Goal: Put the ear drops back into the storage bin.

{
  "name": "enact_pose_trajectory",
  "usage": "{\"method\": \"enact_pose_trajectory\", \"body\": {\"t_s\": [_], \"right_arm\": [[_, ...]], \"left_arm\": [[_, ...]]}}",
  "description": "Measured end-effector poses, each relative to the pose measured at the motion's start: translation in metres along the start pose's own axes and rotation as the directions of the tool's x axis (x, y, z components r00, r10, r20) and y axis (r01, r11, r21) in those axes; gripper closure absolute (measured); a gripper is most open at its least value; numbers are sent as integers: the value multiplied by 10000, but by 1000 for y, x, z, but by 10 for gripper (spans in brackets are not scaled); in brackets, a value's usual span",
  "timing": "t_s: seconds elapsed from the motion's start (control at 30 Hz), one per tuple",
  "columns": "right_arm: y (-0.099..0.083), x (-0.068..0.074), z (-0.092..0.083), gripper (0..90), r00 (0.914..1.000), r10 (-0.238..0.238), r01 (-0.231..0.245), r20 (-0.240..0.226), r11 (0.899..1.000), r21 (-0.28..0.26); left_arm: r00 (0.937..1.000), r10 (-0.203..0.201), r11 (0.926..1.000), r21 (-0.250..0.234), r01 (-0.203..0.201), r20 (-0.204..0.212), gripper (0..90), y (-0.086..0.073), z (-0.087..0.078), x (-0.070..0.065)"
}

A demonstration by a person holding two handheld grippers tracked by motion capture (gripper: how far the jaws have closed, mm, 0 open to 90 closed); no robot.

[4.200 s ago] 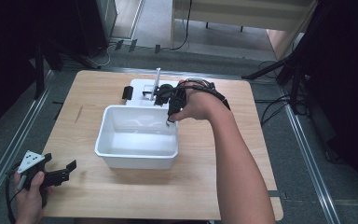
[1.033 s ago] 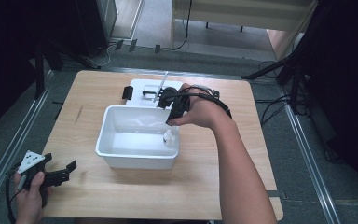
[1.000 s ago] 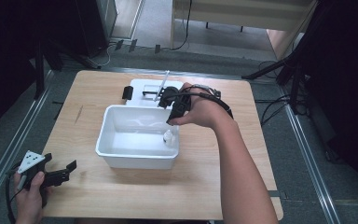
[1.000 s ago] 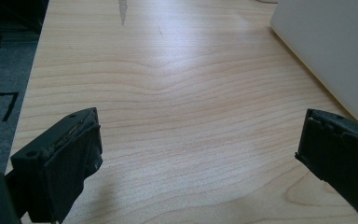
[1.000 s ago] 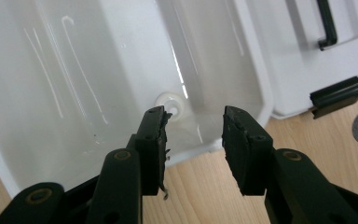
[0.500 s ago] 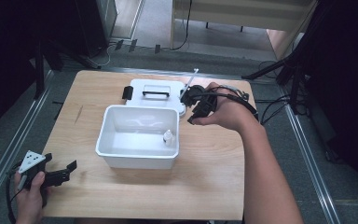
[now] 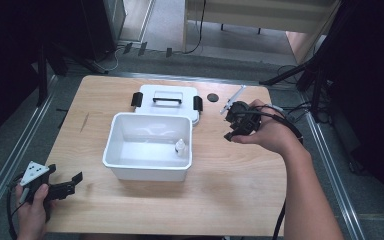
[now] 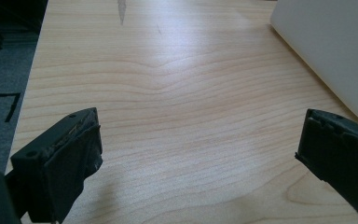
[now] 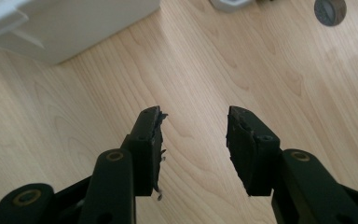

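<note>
One small white dropper bottle (image 7: 180,148) stands in the white bin's (image 7: 115,145) 4 o'clock corner, label unreadable. Right gripper (image 7: 234,125), at the bin's 3 o'clock, has been opening its jaws, nothing between. Left gripper (image 7: 72,181), at 8 o'clock, gapes wide, empty. One lid (image 7: 166,102) at 12.

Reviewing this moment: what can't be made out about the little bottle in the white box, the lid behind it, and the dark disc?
- Small bottle, high view: too small to read a label or tell its contents.
- Lid, high view: its near edge is hidden behind the white box.
- Dark round disc, high view: too small to identify; in the right gripper view the top edge cuts it off.
- White box, left gripper view: only a wall shows, cut off by the frame's right edge.
</note>
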State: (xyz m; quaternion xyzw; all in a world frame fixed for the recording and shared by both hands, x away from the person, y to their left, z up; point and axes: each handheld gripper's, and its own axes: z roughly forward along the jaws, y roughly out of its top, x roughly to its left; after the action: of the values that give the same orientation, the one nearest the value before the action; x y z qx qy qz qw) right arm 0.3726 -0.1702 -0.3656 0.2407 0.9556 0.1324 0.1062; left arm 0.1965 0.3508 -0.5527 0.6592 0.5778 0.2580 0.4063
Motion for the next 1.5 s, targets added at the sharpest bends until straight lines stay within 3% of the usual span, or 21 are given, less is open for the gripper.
{"method": "enact_pose_trajectory", "body": {"t_s": [0.23,0.33,0.47,0.53,0.63,0.77,0.83,0.93,0.97,1.0,1.07,1.17,1.2,1.27,1.3,1.33,1.37,1.43,1.5], "right_arm": [[-34,-2,15,464,9987,368,-350,347,9980,-518],[-51,-3,25,412,9958,530,-474,750,9960,-753],[-74,-4,36,351,9837,1295,-1129,1248,9848,-1317],[-85,-4,40,306,9678,1965,-1698,1572,9710,-1685],[-106,-3,47,233,9413,3006,-2592,1538,9351,-2415],[-130,4,57,142,9063,3879,-3280,1679,8959,-2997],[-143,8,63,126,8866,4349,-3666,1574,8682,-3344],[-162,14,71,59,8481,5100,-4238,1438,8157,-3936],[-170,16,74,28,8299,5415,-4492,1342,7913,-4148],[-175,18,75,15,8202,5578,-4614,1270,7763,-4295],[-188,22,79,0,7928,6000,-4912,1070,7329,-4708],[-208,30,85,0,7497,6508,-5042,1202,6792,-5333],[-212,32,86,0,7418,6605,-5081,1163,6667,-5453],[-223,36,89,0,7247,6855,-5320,698,6210,-5755],[-227,39,90,0,7216,6898,-5324,596,6079,-5891],[-227,39,90,0,7216,6898,-5324,596,6079,-5891],[-235,45,92,0,7224,6903,-5248,401,5851,-6182],[-241,51,95,0,7168,6966,-5196,319,5641,-6418],[-248,57,98,0,7066,7075,-5162,133,5281,-6743]], "left_arm": [[10000,20,10000,-17,-20,12,3,0,0,0],[10000,27,10000,-16,-27,16,3,0,0,-1],[10000,84,10000,3,-84,-6,3,0,0,-1],[10000,69,10000,-5,-69,-5,3,0,0,-1],[10000,73,10000,5,-73,-6,3,0,0,-1],[10000,99,9999,70,-99,-8,3,0,0,-1],[10000,92,9999,51,-92,-7,3,0,0,-1],[9999,104,9999,21,-104,-20,3,0,0,-1],[9999,112,9999,26,-112,-23,3,0,0,-1],[9999,113,9999,81,-113,-17,3,0,0,-1],[9999,127,9999,98,-126,-65,3,0,0,-2],[9998,167,9998,100,-166,-85,3,0,1,-2],[9998,152,9998,94,-151,-90,3,0,1,-2],[9999,130,9999,82,-129,-92,3,0,0,-2],[9999,106,9999,69,-106,-94,3,0,0,-2],[9999,106,9999,69,-106,-94,3,0,0,-2],[9999,91,9999,86,-91,-77,3,0,0,-2],[9999,98,9999,73,-98,-78,3,0,1,-2],[9999,130,9999,92,-129,-82,3,0,1,-2]]}}
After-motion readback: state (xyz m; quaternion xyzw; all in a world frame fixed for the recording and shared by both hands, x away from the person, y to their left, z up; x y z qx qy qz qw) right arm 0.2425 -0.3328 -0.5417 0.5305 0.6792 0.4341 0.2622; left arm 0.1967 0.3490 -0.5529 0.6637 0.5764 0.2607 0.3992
